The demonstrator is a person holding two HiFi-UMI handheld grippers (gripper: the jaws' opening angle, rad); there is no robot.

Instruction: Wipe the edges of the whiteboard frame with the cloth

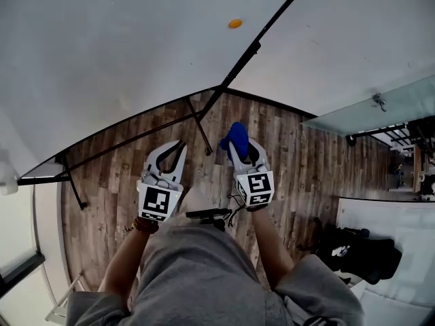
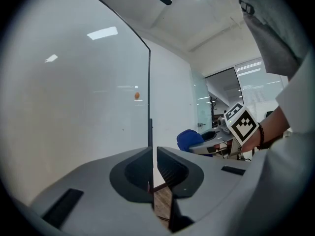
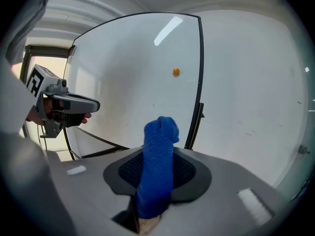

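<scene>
The whiteboard (image 1: 115,53) stands in front of me, its black frame (image 1: 250,51) running up the right side and along the bottom edge. An orange magnet (image 1: 234,24) sticks to the board. My right gripper (image 1: 236,146) is shut on a blue cloth (image 1: 236,134), which pokes out past the jaws, short of the board's lower right corner. In the right gripper view the cloth (image 3: 157,166) stands up between the jaws, with the frame (image 3: 199,82) beyond it. My left gripper (image 1: 179,145) is shut with nothing in it, held beside the right one below the bottom edge.
Black stand legs (image 1: 201,129) reach down from the board onto the wood floor (image 1: 292,161). A black bag (image 1: 363,253) and a white panel (image 1: 391,216) lie at the right. A glass partition (image 1: 380,111) stands farther right.
</scene>
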